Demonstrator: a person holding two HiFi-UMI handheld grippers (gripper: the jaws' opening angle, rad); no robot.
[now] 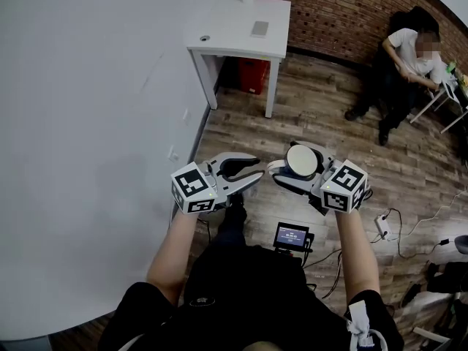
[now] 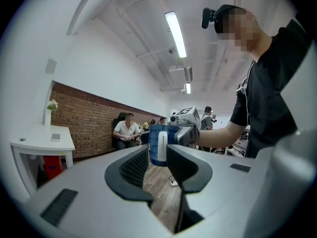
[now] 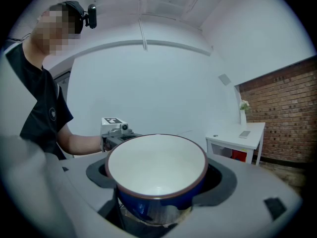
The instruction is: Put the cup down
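Observation:
A blue cup (image 1: 301, 161) with a white inside sits upright between the jaws of my right gripper (image 1: 281, 172), which is shut on it. In the right gripper view the cup (image 3: 156, 167) fills the middle, its rim level, and the jaws hug its blue wall on both sides. My left gripper (image 1: 256, 170) is held beside it at the same height, open, with nothing between its fingers. Through the left gripper's (image 2: 157, 160) gap I see the cup (image 2: 158, 145) a short way off, apart from it. Both grippers hang in the air above the wooden floor.
A white wall (image 1: 88, 123) runs along the left. At the back stands a white table (image 1: 241, 31) with a red bin (image 1: 252, 75) under it. A person (image 1: 409, 57) sits at the far right. A small screen (image 1: 291, 236) and a power strip (image 1: 382, 225) with cables lie on the floor.

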